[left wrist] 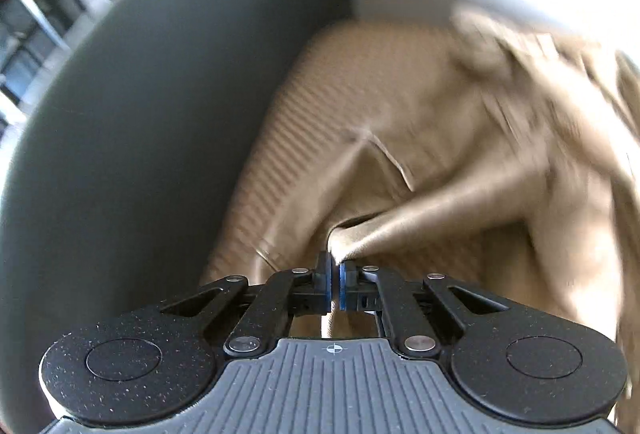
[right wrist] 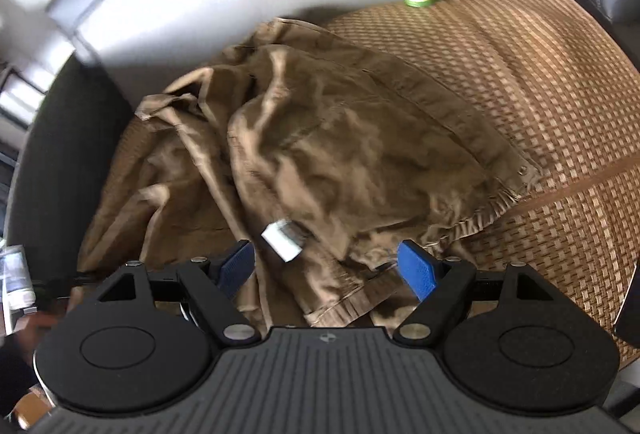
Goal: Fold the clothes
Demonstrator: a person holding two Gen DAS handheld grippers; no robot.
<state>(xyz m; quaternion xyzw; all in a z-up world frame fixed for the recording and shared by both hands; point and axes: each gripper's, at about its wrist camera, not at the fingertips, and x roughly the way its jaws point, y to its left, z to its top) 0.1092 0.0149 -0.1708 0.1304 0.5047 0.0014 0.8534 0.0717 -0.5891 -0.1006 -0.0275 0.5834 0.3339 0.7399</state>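
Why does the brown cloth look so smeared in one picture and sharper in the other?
Left wrist view: motion blur smears the brown garment, and the upper right is blown out white by glare. Right wrist view: folds are crisper, though fisheye distortion bends the woven mat and edges.

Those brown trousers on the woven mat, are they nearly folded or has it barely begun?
Barely begun. Nothing looks folded: the brown trousers lie crumpled on the woven mat, a white label showing. In hand: the left gripper is shut on a pinch of cloth, pulling it taut. The right gripper is open above the bunched waistband, holding nothing. Left: flattening and every fold.
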